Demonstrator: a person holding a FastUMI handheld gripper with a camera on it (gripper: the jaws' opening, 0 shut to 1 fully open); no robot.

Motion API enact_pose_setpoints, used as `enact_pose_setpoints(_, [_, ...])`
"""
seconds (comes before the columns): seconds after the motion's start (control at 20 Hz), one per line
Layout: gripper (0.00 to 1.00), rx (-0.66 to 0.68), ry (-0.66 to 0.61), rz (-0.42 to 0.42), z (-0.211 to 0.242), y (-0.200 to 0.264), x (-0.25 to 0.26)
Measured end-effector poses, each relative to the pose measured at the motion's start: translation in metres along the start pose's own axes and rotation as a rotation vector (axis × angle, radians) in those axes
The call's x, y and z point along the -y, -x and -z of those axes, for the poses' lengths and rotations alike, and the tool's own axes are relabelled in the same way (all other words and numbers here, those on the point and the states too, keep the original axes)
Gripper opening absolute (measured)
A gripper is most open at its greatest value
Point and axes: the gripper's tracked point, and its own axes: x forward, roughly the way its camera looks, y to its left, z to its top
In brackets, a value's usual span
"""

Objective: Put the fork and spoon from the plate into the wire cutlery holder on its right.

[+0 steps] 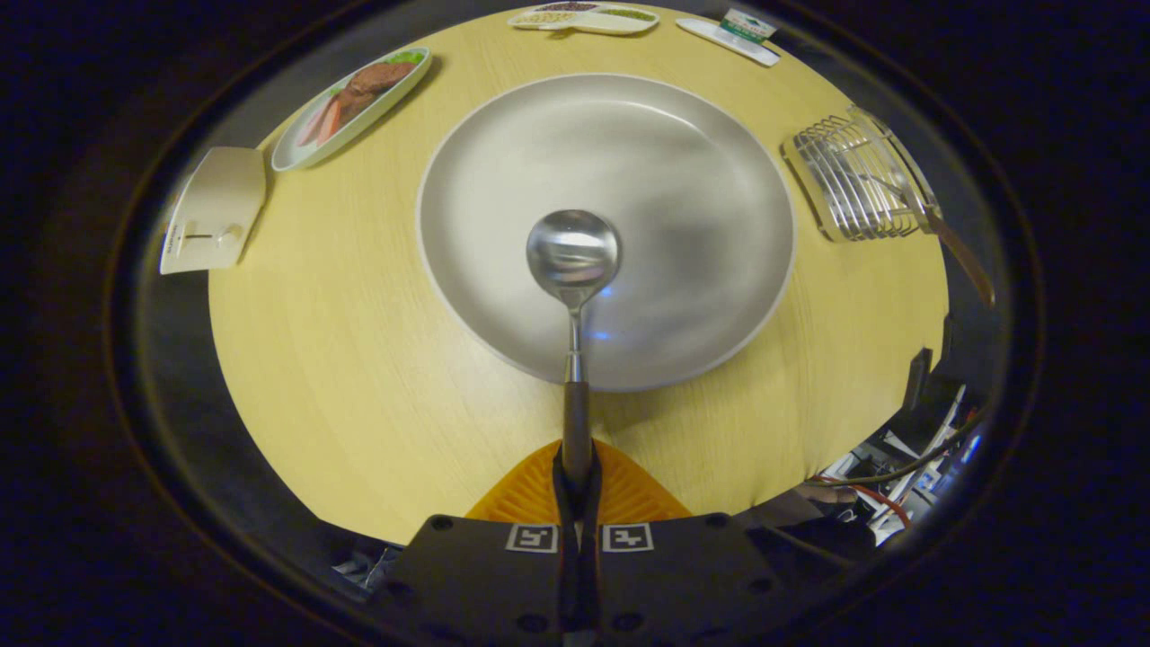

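Between the jaws of the gripper, in the gripper view, sits the dark handle of the spoon: the two fingers are pressed nearly together and pinch it near its end. The spoon runs straight ahead of them, its bowl hanging over the middle of the grey plate; whether the bowl touches the plate or is lifted off it cannot be told.

The plate lies at the middle of the round wooden table and carries no other cutlery. Near the table's right edge stands the wire cutlery holder, well apart from the spoon. A long utensil with a dark handle leans out of it over the table's edge, probably the fork, though its head is hidden among the wires. If so, half the task is done, and the spoon is gripped but not yet carried across to the holder.

Along the far and left edges lie a dish of food and a white card.
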Motion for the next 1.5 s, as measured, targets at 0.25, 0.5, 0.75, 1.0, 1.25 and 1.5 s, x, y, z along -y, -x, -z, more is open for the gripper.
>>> enact_pose_setpoints(0.25, [0.04, 0.006, -0.081, -0.022, -0.006, 0.041, 0.006])
enact_pose_setpoints(0.5, [0.04, -0.013, -0.178, -0.056, -0.019, 0.085, 0.022])
enact_pose_setpoints(0.75, [0.04, -0.033, -0.304, -0.063, -0.045, 0.122, 0.057])
enact_pose_setpoints(1.0, [0.04, -0.048, -0.439, -0.096, -0.08, 0.136, 0.093])
enact_pose_setpoints(1.25, [0.04, -0.1, -0.55, -0.132, -0.097, 0.119, 0.119])
enact_pose_setpoints(1.5, [0.04, -0.176, -0.559, -0.152, -0.104, 0.101, 0.13])
